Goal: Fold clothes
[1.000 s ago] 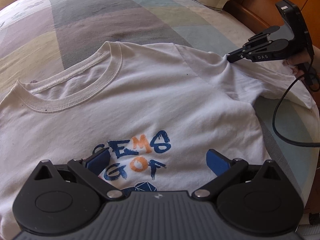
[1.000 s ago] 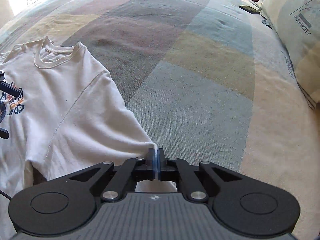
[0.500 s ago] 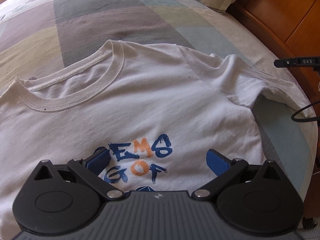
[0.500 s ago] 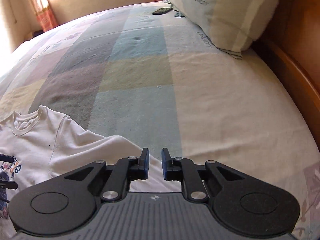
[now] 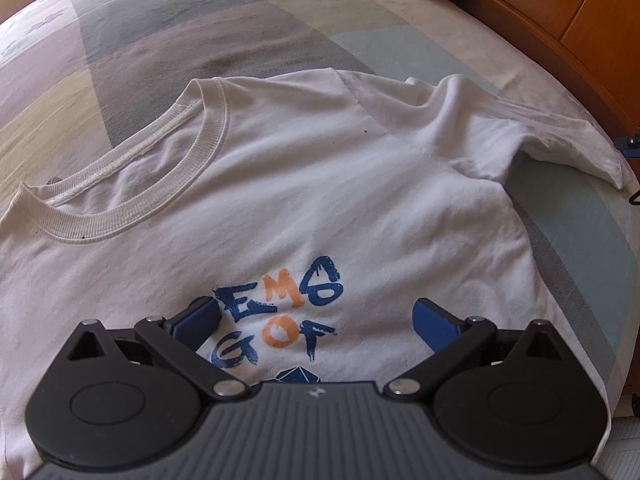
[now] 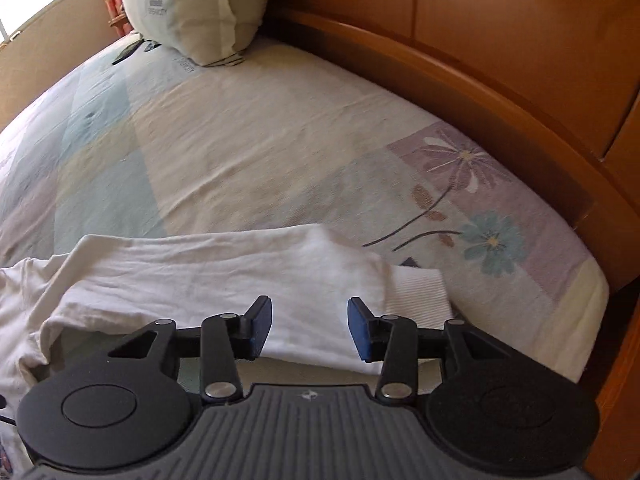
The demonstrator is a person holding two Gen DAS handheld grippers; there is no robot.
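A white T-shirt [image 5: 304, 200] with blue and orange lettering lies face up on the bed, collar to the upper left. My left gripper [image 5: 316, 320] hovers open over the chest print, holding nothing. The shirt's right sleeve [image 6: 248, 268] stretches out toward the bed's edge, its ribbed cuff [image 6: 416, 292] at the end. My right gripper [image 6: 310, 322] stands open just above that sleeve, nothing between its blue pads. In the left wrist view only a sliver of the right gripper [image 5: 630, 146] shows at the right border, beyond the sleeve [image 5: 520, 132].
A patchwork bedspread [image 6: 248, 128] with flower prints covers the bed. A pale pillow [image 6: 188, 8] stands at the far end. A wooden bed frame [image 6: 460, 80] and cabinet fronts run close along the right side. A dark small object [image 6: 126, 52] lies near the pillow.
My right gripper let go of the sleeve, opened wide and swung right toward the bed's edge. The sleeve now lies flat. The left gripper stayed open over the print.
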